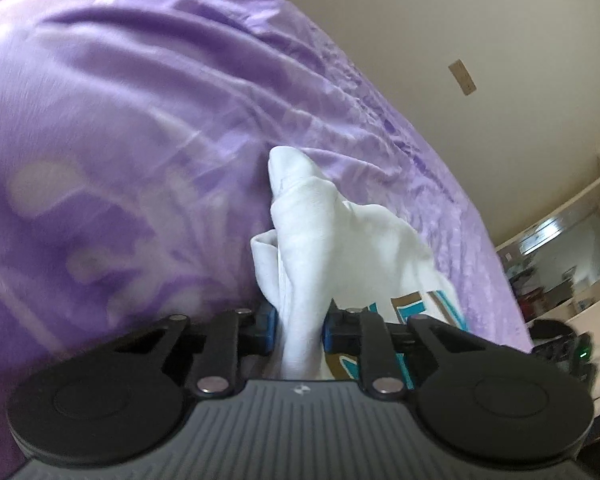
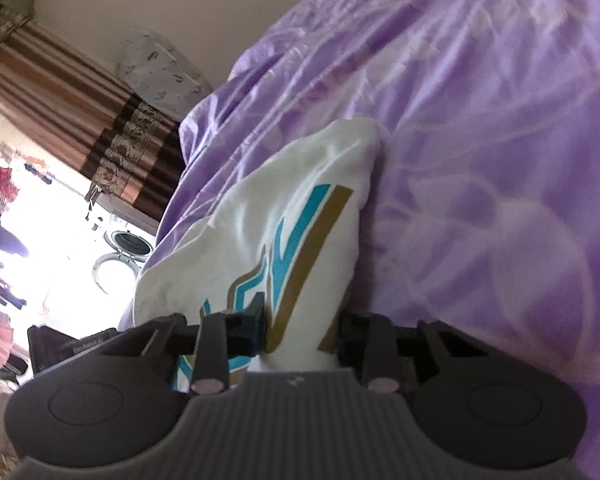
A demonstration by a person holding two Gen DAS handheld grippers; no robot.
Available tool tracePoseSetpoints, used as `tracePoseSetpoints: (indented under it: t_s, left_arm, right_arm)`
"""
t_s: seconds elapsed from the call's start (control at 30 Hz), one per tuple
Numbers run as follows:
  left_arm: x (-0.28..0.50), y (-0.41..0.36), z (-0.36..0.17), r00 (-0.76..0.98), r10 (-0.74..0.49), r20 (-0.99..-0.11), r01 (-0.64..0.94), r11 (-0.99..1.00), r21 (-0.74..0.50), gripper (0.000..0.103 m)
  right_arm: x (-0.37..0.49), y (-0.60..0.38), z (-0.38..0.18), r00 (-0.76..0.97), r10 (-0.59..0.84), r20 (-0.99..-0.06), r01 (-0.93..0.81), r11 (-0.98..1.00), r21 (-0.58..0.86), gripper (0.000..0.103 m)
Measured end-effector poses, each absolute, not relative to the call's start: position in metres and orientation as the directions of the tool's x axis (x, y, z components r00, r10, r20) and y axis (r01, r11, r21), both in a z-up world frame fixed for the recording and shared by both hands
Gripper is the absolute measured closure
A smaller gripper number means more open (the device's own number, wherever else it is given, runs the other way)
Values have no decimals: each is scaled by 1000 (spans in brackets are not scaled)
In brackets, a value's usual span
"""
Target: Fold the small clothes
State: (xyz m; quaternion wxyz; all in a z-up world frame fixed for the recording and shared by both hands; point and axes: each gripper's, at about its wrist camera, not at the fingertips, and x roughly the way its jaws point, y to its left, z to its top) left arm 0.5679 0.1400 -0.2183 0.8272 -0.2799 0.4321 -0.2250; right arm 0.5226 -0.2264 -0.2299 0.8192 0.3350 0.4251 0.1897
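The left claw (image 1: pixel 300 330) was clamped on a bunched fold of the small white cotton garment with teal and gold lettering (image 1: pixel 324 232). The right claw (image 2: pixel 302 330) pinched the same garment's (image 2: pixel 268 216) printed part. The garment lay on the wrinkled purple bedspread (image 1: pixel 140 120) between both claws.

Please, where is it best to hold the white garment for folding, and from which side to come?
Probably at its near edge, from the near side: the white garment lies on the purple bedcover, bunched at this end, where both jaws already pinch it.
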Motion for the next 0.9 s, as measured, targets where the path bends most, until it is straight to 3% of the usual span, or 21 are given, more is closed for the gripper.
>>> tracePoseSetpoints:
  t_s: [0.3,0.53,0.67,0.9]
  left_arm:
    - [525,129,-151,607,-547,-577,153,793,-590,83]
    - [449,129,-57,659,-528,-535,241,823,-514,83]
    - [402,131,-13,655,-501,-566,250,850,-463,83]
    - [329,140,-12,592,-495,-636,215,858,-467,83]
  right_arm:
    - [499,-218,-171,595,572,-565,-99,750,654,82]
    - [435,-220,-90,636,590,-496,-190,744,641,83]
    - [384,-221,-48,642,616,-457,-224,720,657,83]
    - [283,-217,-25,593,664,-455,-224,679,700,83]
